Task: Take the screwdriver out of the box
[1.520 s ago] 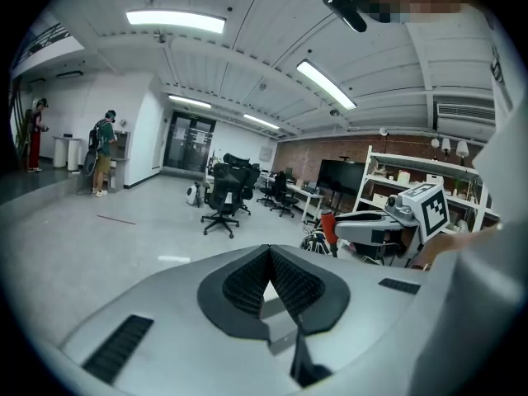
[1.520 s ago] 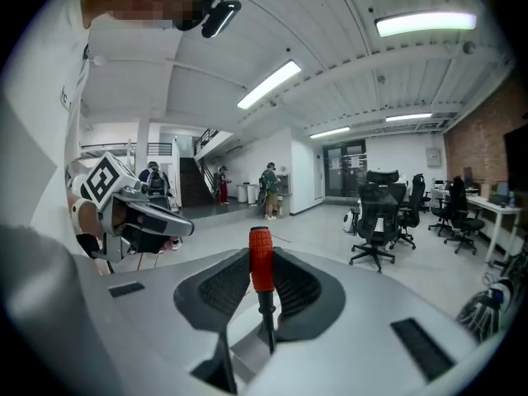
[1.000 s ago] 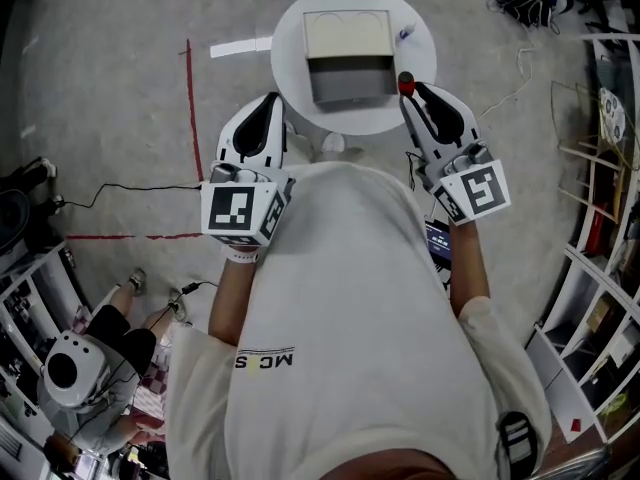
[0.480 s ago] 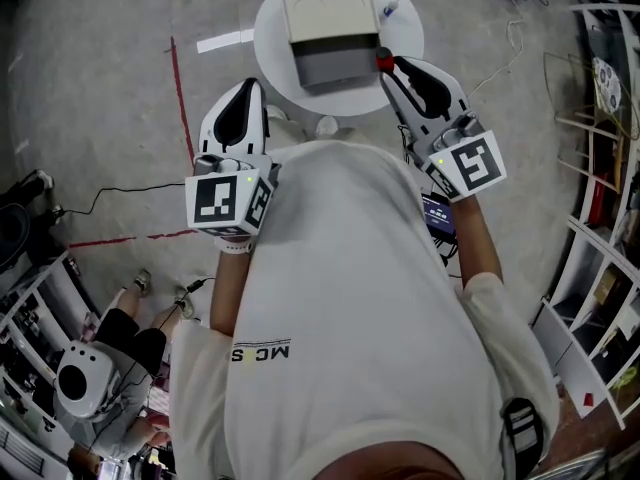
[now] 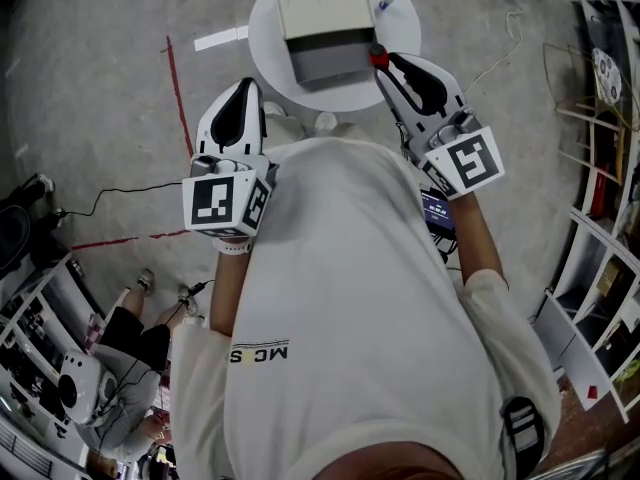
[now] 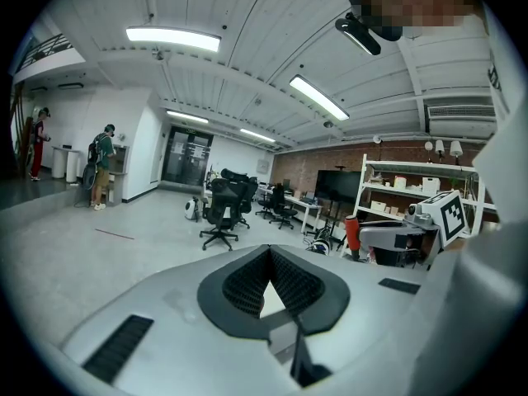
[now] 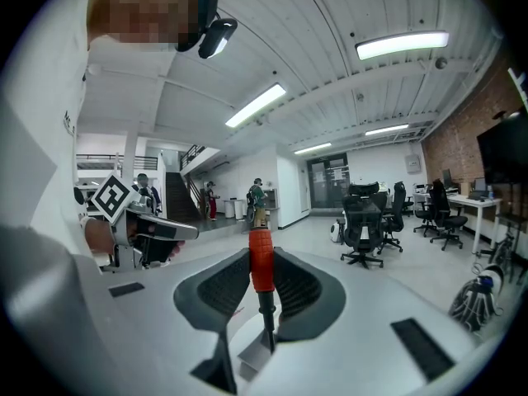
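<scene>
On my right gripper feed the jaws are clamped on the screwdriver. Its red handle stands upright between the ribbed pads, right at the tips. The dark shaft runs down from the handle, back toward the gripper's body.

From the head view, that red handle pokes out at the front end of the right gripper. It sits just beside the near right corner of the box. I can't tell from here whether the handle touches the box wall. The box lies open on the round white table, ahead and a little left of the right gripper's tips, with its pale lid flipped away from me.

My left gripper has its jaws brought together at the tips, with nothing between them. Only a small pale triangle of a gap shows lower down between the pads. In the head view it is held close to the torso, with the box ahead and to its right. Off to its right side, its own camera catches the other gripper with the red handle standing at the front.
</scene>
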Motion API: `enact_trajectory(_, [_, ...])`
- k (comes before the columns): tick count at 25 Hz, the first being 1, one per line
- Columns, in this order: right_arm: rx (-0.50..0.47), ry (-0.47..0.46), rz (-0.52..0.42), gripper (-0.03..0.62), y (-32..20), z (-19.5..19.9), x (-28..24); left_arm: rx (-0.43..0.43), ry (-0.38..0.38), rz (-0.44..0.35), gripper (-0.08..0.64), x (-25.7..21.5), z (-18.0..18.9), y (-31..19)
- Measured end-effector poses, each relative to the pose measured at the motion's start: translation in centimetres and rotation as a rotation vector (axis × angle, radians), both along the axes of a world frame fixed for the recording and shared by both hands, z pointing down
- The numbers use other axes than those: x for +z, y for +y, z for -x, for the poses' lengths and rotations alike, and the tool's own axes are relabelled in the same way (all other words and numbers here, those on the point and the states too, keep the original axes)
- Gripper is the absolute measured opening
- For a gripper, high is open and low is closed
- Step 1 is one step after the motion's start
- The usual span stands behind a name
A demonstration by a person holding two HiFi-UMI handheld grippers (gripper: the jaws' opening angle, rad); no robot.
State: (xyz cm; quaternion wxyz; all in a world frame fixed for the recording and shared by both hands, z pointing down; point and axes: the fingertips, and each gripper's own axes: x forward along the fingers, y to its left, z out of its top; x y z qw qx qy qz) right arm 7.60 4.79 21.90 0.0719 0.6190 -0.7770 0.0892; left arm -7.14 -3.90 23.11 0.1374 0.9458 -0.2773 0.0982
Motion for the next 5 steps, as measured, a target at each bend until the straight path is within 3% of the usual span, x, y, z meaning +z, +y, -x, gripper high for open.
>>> enact_trajectory(5, [-0.01,0.005,-0.001,0.141,-0.24,0.08,0.29,-0.001,0.003,-0.001,0.003,0.18,-0.31,-0.07])
